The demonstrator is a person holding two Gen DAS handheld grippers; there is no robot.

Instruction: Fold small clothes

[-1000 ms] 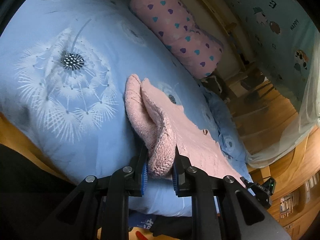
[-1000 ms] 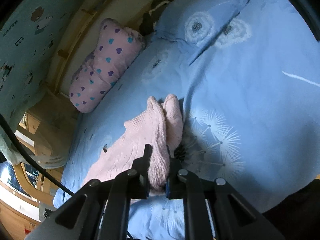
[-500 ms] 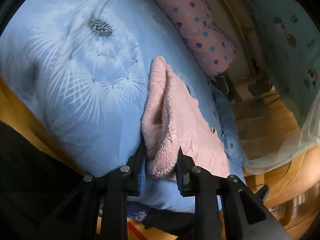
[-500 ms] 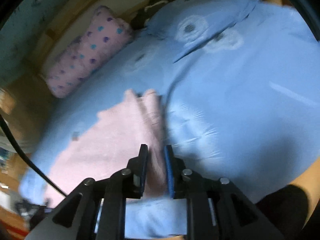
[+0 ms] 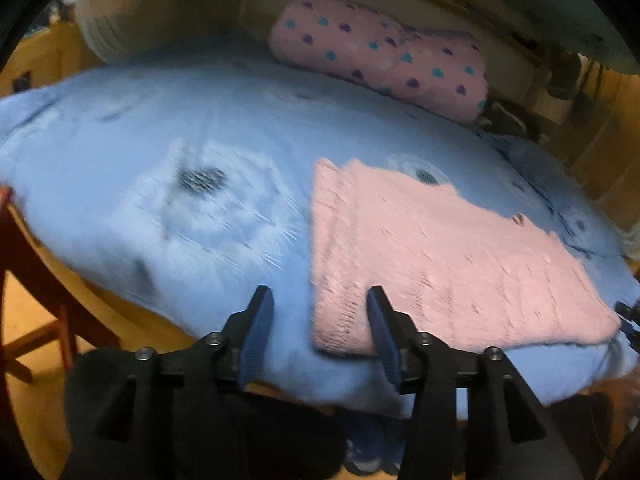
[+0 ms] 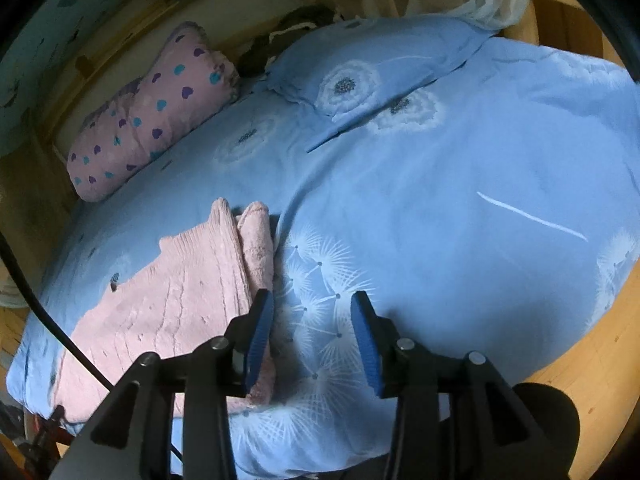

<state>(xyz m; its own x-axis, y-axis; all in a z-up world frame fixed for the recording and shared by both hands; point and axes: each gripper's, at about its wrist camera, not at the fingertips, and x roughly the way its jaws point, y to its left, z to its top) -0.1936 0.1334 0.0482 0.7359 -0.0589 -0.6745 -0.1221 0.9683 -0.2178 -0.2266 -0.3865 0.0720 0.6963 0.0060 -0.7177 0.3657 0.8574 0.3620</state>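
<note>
The pink knit garment [image 6: 176, 304] lies folded on the blue duvet [image 6: 440, 208], doubled edge toward three o'clock (more folds probably remain). Both the left gripper [image 5: 320, 320] and right gripper [image 6: 312, 320] gape wide, holding nothing.

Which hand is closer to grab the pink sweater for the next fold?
Probably the left. The left gripper is open with the pink sweater's near edge between its fingers. The right gripper is open mostly over the blue blanket, beside the folded edge.

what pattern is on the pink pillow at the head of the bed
Small purple and teal hearts on the pink pillow, clearest in the right wrist view.
</note>
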